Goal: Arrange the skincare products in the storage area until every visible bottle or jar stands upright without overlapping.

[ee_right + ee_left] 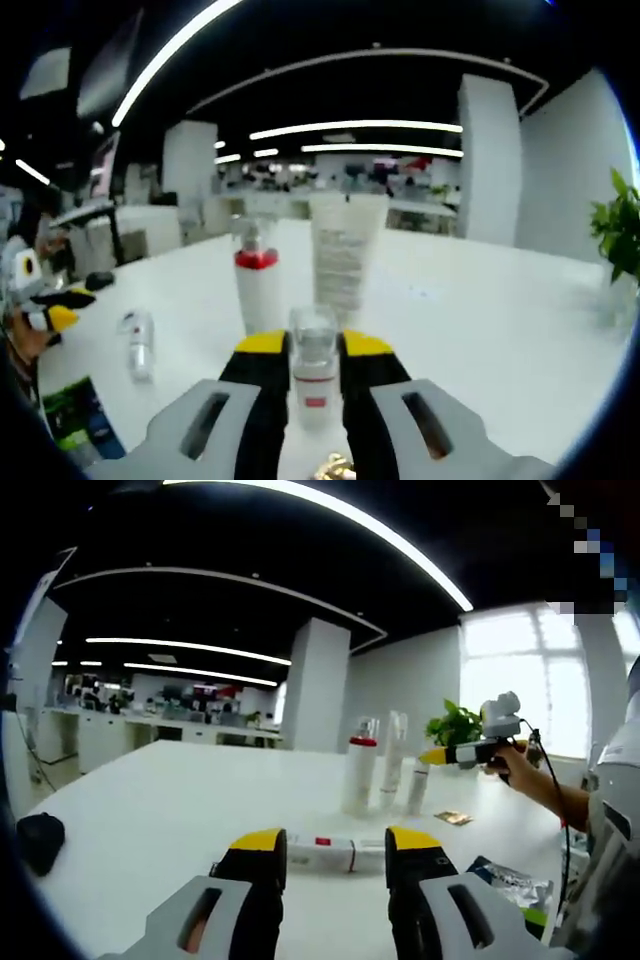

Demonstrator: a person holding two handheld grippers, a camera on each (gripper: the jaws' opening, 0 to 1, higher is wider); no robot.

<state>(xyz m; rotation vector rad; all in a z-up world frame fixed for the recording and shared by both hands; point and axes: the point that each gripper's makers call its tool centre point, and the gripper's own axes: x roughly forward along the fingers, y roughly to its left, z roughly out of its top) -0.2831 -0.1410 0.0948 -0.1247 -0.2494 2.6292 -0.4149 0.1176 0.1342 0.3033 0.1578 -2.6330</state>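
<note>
Three products stand together on the white table (180, 800): a white pump bottle with a red collar (360, 770) (258, 290), a tall white tube (393, 760) (345, 255) and a small clear-capped bottle (417, 790) (313, 365). My right gripper (314, 350) (428, 757) is shut on the small bottle, which stands upright. Another small bottle (335, 853) (138, 345) lies on its side. My left gripper (336, 845) (68, 308) is open just short of it, and its jaws hide the bottle's two ends.
A gold sachet (453, 818) and a foil packet (510, 880) lie at the right near a person's arm. A black object (40, 840) sits at the left table edge. A green-blue packet (75, 420) lies near me. A potted plant (455, 725) stands behind.
</note>
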